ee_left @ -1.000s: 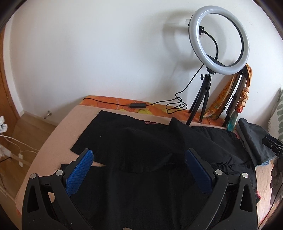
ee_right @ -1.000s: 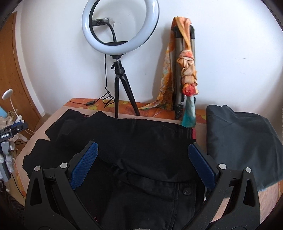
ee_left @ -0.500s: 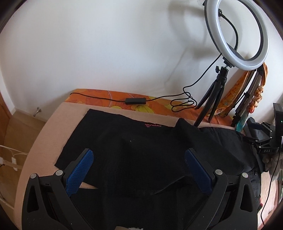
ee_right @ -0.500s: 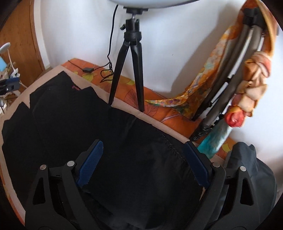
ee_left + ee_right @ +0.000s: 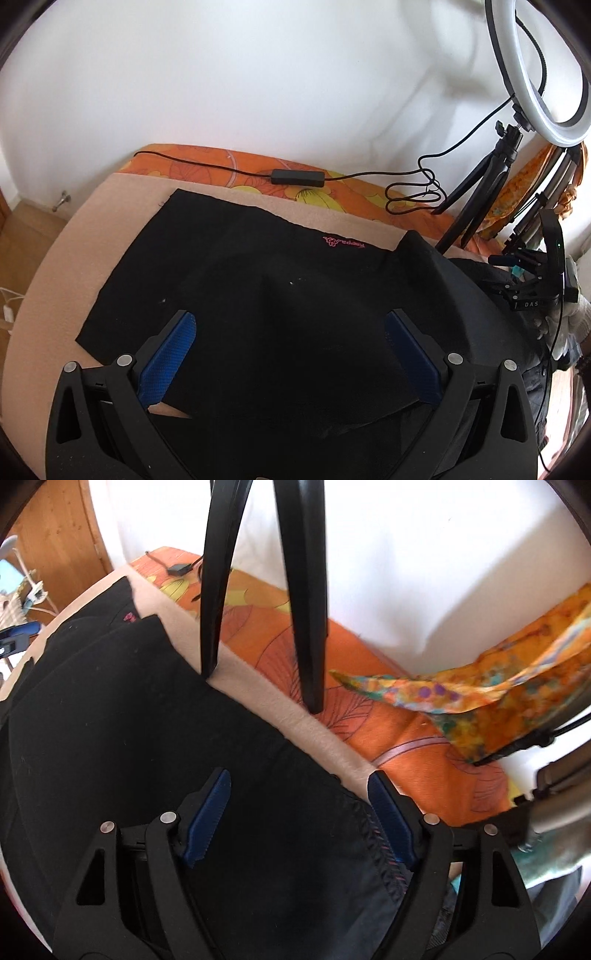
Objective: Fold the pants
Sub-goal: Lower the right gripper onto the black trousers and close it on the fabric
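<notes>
Black pants with a small pink logo lie spread on a beige blanket. My left gripper hovers low over the middle of the fabric, open, with nothing pinched between its blue pads. The right gripper points steeply down at the pants' far edge, where a stitched hem runs by its right pad. Its jaws are closing with cloth lying below and between them, and the pads do not press on it. The right gripper also shows at the right edge of the left wrist view.
A ring light stands on a black tripod at the back; its legs rise close ahead of the right gripper. A cable with an inline switch lies on the orange sheet. A patterned scarf hangs at right.
Both grippers have dropped closer to the pants. The right one swung toward the far edge by the tripod legs and its jaws narrowed. The left one stayed open.
</notes>
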`<state>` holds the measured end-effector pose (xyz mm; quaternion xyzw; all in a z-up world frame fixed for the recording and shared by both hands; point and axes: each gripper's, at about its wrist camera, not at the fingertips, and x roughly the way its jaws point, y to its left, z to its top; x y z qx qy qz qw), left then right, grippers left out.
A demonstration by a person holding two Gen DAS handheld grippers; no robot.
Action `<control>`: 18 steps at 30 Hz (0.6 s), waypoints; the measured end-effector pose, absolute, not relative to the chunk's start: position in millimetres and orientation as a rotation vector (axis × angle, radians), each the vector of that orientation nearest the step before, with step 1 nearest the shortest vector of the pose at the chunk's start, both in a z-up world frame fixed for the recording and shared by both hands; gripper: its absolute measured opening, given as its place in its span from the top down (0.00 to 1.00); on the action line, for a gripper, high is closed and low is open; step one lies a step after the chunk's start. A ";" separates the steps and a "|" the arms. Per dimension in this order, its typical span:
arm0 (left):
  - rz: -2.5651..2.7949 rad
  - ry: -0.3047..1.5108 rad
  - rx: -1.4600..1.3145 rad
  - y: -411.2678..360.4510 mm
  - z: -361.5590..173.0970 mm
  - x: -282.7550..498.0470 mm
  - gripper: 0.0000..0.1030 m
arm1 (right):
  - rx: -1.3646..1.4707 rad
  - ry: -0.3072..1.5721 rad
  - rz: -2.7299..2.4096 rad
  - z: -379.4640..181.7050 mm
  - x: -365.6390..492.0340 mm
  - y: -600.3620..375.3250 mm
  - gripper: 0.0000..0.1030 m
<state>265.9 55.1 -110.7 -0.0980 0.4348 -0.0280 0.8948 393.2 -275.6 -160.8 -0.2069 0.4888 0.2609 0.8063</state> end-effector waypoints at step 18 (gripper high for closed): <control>-0.047 0.880 -0.223 68.3 -102.9 264.4 0.13 | -0.482 1.048 0.550 -165.3 374.0 -264.5 0.78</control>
